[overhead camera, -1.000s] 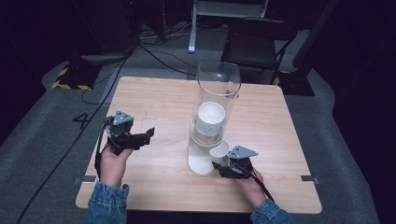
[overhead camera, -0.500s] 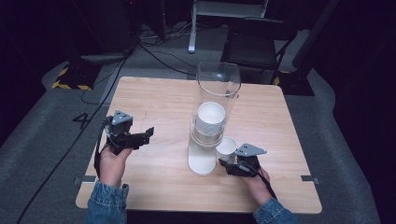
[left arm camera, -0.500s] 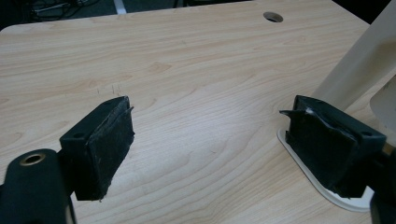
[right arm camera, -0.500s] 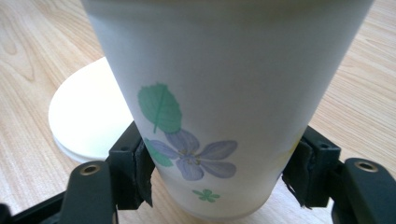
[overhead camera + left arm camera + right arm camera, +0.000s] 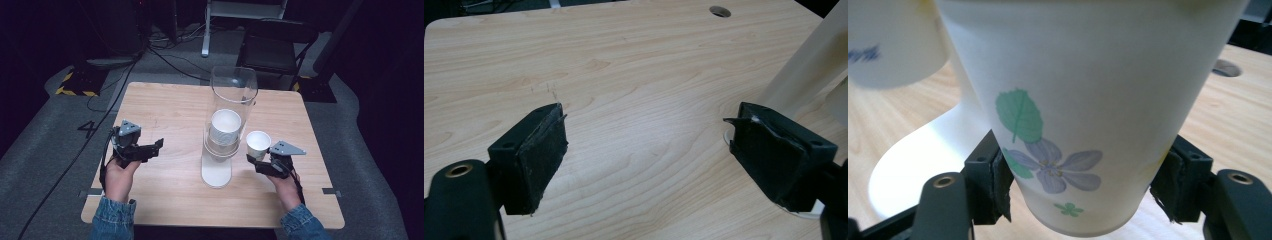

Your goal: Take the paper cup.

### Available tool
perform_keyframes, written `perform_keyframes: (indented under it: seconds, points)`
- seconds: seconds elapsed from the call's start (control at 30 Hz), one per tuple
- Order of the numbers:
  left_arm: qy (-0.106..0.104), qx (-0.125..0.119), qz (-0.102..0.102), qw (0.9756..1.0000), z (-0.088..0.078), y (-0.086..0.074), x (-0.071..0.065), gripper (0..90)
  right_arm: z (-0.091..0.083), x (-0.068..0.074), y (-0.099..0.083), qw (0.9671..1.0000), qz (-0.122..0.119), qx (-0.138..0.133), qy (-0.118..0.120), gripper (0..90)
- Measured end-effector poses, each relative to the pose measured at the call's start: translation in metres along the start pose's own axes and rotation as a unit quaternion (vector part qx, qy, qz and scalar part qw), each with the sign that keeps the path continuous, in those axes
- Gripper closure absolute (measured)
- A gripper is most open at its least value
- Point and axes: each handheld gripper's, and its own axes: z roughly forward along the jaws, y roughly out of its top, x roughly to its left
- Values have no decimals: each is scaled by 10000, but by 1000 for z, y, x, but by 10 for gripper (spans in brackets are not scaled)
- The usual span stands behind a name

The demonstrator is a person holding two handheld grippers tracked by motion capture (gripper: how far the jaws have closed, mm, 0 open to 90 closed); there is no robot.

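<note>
The right gripper [image 5: 256, 162] has its jaws pressed on both sides of a paper cup [image 5: 258, 144], held upright just right of the clear dispenser [image 5: 229, 100] mid-surface. Over to the left, the left gripper [image 5: 157, 145] hovers with jaws spread wide and empty above bare wood surface [image 5: 165, 107].

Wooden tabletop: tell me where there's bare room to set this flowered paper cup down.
The light wooden tabletop is bare on the far-left stretch, between the left gripper and the far edge, and along the near edge between the person's forearms. It is crowded at the centre: the clear plastic cup dispenser, its white base and the held white flowered paper cup.
</note>
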Motion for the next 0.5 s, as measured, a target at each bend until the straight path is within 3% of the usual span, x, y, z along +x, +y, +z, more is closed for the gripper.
perform_keyframes:
  seconds: [0.17,0.3,0.5]
  points:
    - [47,62,27,10000,-3,-5,1,152,-6,-16,8,9996,128,-203,-146,346]
    - [73,88,51,9999,-7,-9,2,152,-6,-30,11,9991,287,-199,-254,346]
    - [197,104,12,9998,-15,-17,5,151,-5,-51,14,9981,277,-123,-528,344]
